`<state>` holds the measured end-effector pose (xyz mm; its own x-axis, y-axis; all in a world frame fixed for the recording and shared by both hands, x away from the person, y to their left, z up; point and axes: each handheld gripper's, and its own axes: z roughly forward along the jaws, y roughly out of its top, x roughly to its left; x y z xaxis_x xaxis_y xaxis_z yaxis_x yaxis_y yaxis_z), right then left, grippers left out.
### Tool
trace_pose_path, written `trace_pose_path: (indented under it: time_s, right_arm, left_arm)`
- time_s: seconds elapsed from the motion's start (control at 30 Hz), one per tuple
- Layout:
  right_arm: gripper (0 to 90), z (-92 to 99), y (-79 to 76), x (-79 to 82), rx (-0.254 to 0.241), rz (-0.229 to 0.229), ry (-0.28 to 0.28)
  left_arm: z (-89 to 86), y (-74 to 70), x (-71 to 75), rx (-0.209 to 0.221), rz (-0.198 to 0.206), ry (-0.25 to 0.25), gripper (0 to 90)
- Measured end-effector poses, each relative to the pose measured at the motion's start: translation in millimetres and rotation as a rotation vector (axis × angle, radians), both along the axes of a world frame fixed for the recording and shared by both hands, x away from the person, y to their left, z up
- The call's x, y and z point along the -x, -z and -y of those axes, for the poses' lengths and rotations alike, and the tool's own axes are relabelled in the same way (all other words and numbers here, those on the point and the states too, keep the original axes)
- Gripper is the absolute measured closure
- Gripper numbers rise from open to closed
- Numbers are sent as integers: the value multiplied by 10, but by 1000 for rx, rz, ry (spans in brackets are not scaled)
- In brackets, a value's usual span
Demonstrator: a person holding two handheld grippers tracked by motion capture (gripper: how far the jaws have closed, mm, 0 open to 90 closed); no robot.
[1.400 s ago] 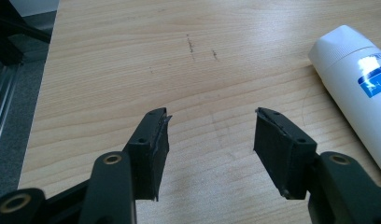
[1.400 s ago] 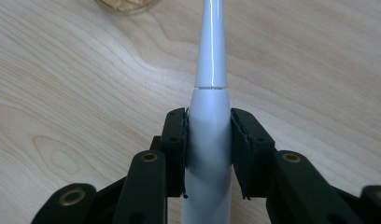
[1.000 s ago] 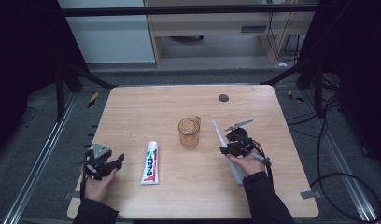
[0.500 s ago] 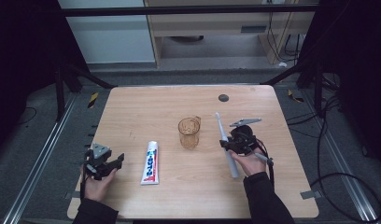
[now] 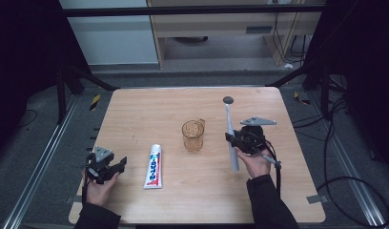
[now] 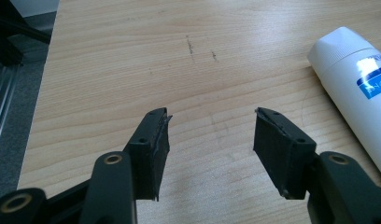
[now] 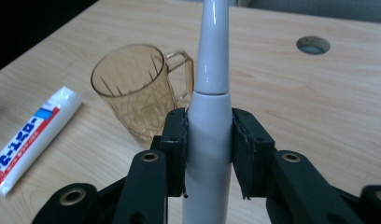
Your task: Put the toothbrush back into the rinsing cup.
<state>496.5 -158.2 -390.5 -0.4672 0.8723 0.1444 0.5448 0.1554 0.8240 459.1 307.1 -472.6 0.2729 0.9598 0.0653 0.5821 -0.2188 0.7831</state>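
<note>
While right claw clamps the white electric toothbrush by its body, lifted off the desk just right of the amber cup, left claw sits wide, nothing gripped, near the toothpaste tube.

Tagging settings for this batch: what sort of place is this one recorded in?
Probably a lab or workshop recording station, not a home: a bare wooden table stands in a dark metal frame, loose cables lie on the grey floor, and bathroom props such as the toothpaste tube are staged.
</note>
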Motion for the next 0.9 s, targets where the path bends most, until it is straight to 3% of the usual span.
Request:
trace_pose_path:
  time_s: [0.03, 0.27, 0.9]
  right_arm:
    - [679, -7, -29, 4, -17, 28, 12]
    - [679, -55, -119, 6, -66, 104, 30]
    - [679, -227, -258, -120, -151, 254, 80]
  left_arm:
    - [-1, 0, 0, 0, 0, 0, 445]
    - [1, 2, -1, 2, -1, 1, 445]
    - [-11, 1, -3, 8, -2, 1, 445]
